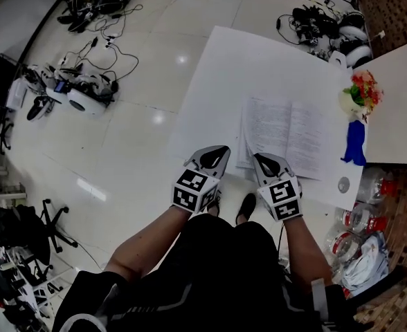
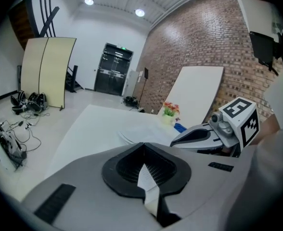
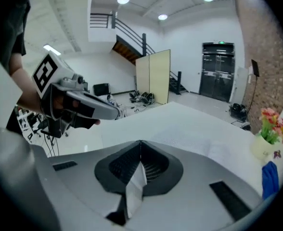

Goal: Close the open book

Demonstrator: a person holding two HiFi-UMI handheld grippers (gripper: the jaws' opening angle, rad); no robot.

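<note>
Book [image 1: 286, 137] open flat (white table [image 1: 217, 68])

Bright ceiling lamps [image 2: 139, 12] glare off the glossy floor [image 1: 138, 140]; fisheye edges curve and darken.

Book [image 1: 290, 133] print illegible, corner hidden (right tongs [image 1: 259, 158])

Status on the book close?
Both shut: left tool just left of the book, right tool over its near-left corner. Book open, flat on table, no page visibly lifted. Nothing blocking; flower vase off to the right.
</note>
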